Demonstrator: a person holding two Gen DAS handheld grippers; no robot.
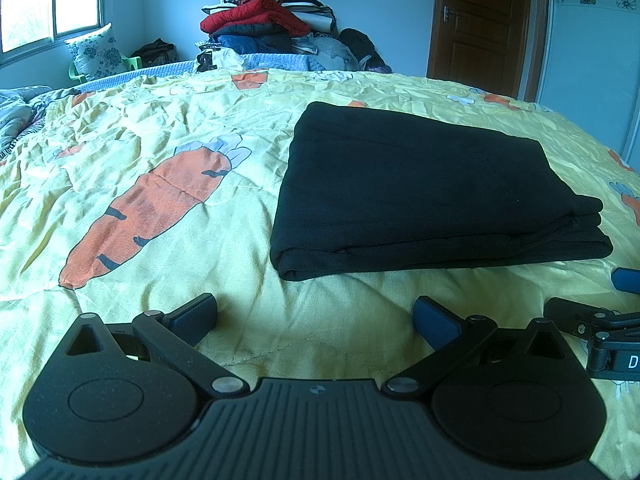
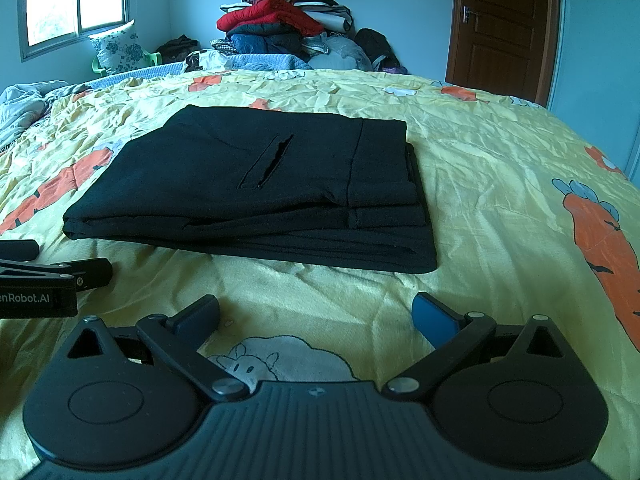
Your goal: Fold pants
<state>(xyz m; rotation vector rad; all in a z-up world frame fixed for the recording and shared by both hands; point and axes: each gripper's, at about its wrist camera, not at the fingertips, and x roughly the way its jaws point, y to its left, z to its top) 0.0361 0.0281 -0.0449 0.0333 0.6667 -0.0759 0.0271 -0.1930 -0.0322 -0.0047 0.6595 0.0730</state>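
Note:
The black pants [image 1: 420, 192] lie folded into a flat, layered rectangle on the yellow carrot-print bedspread [image 1: 160, 152]. In the right wrist view the pants [image 2: 260, 192] show a slit pocket on top and stacked edges toward me. My left gripper [image 1: 316, 316] is open and empty, resting low over the bedspread just short of the pants' near edge. My right gripper [image 2: 316, 314] is also open and empty, in front of the pants. Each gripper shows at the edge of the other's view: the right gripper [image 1: 592, 312] and the left gripper [image 2: 68, 264].
A tall pile of clothes and quilts [image 1: 268, 20] stands beyond the far side of the bed. A brown door [image 1: 484, 20] is at the back right, a window [image 1: 48, 0] and a floral pillow [image 1: 98, 52] at the back left. A crumpled quilt [image 2: 28, 100] lies far left.

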